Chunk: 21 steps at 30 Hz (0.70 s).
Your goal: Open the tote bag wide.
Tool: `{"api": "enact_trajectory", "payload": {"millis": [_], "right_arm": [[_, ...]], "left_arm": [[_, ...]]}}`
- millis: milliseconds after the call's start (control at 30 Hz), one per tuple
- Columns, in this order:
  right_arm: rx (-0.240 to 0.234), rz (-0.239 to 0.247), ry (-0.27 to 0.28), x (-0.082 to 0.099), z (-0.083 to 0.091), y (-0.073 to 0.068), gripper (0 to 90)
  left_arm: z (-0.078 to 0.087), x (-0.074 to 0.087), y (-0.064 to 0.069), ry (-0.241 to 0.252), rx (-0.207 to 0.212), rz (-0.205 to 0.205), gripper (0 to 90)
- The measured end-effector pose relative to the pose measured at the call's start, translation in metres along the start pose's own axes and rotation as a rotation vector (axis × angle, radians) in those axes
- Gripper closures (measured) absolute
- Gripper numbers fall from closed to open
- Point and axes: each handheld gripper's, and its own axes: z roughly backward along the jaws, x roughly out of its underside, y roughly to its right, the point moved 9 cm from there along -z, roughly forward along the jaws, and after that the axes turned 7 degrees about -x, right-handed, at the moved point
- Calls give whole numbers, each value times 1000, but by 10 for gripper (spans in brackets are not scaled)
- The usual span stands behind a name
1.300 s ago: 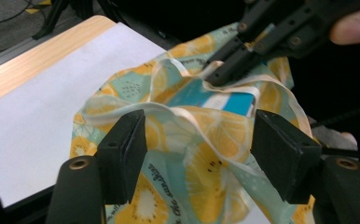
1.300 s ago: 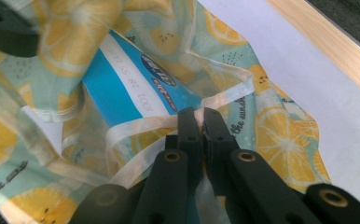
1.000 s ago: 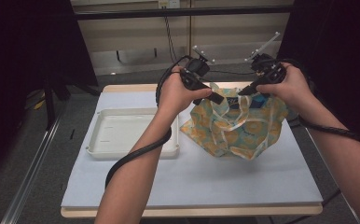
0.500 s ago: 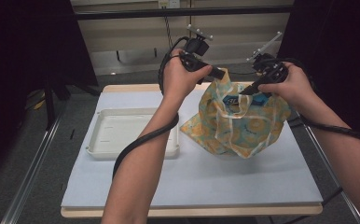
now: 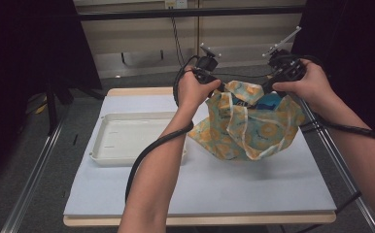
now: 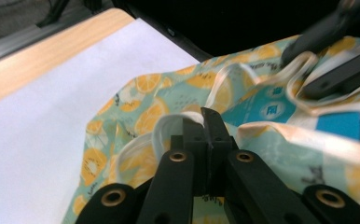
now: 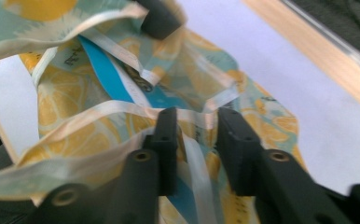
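The table [image 5: 127, 194] under my grippers was a flat rectangle, its top covered in smooth pale sheet with a wooden edge showing at the far side. Out beyond my left gripper [image 5: 213, 82], on the side away from my right one, sat a shallow white plastic tray [image 5: 127, 141] with rounded corners, well apart from my jaws. Between and just below my two grippers hung the bag [image 5: 246, 128], a soft, crumpled cloth sack printed with orange slices on pale green and trimmed in cream tape. Its mouth gaped between my hands, and a blue box [image 5: 268, 103], flat-sided with white print, lay inside, just below my right gripper [image 5: 272, 87]. My left jaws were pressed together on the bag's cream strap [image 6: 169, 128], which looped out to both sides of the tips. My right jaws had just been opening; they stood apart with the cream hem [image 7: 122, 108] running across the gap between them, the pads not pinching it.
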Motion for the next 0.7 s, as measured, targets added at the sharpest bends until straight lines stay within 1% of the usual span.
{"api": "enact_trajectory", "payload": {"millis": [33,100,133,167,200,233,267,300,333,367,400,433,500,533,567,600,633,700], "right_arm": [[4,-2,6,-1,3,0,636],[17,-11,18,-2,10,1,611],[25,-8,16,-2,13,2,604],[31,-15,15,-1,15,2,596],[34,-7,14,-1,17,2,587],[38,-7,15,-1,20,3,582],[39,-13,20,0,22,2,581],[42,-9,19,1,24,3,580],[44,-8,18,2,25,3,575],[46,-5,22,2,27,3,567],[48,-8,19,4,28,2,562],[51,-8,23,4,30,2,560],[53,-4,23,7,33,1,556],[53,-7,31,7,34,1,551],[53,-3,28,9,35,0,543],[46,0,29,9,36,-1,536],[48,0,22,11,36,-2,526],[53,5,22,12,35,-3,519]], "left_arm": [[0,2,-1,-7,-6,5,900],[1,5,-1,-7,-2,18,900],[2,6,-2,-10,-6,18,900],[2,7,-2,-9,2,20,900],[2,8,-1,-6,0,26,900],[3,9,-1,-3,2,23,900],[3,10,-1,-8,-6,31,900],[4,11,-2,-14,-4,29,900],[4,12,-2,-3,-4,40,900],[5,13,-2,-5,-5,44,900],[6,14,-3,-6,-2,36,900],[7,14,-4,-9,-13,40,900],[8,15,-3,1,-4,50,900],[9,15,-4,-2,-19,56,900],[9,15,-3,8,-11,60,900],[9,16,-4,3,-12,54,900],[9,16,-4,-1,-23,58,900],[9,16,-3,6,-17,72,900]]}}
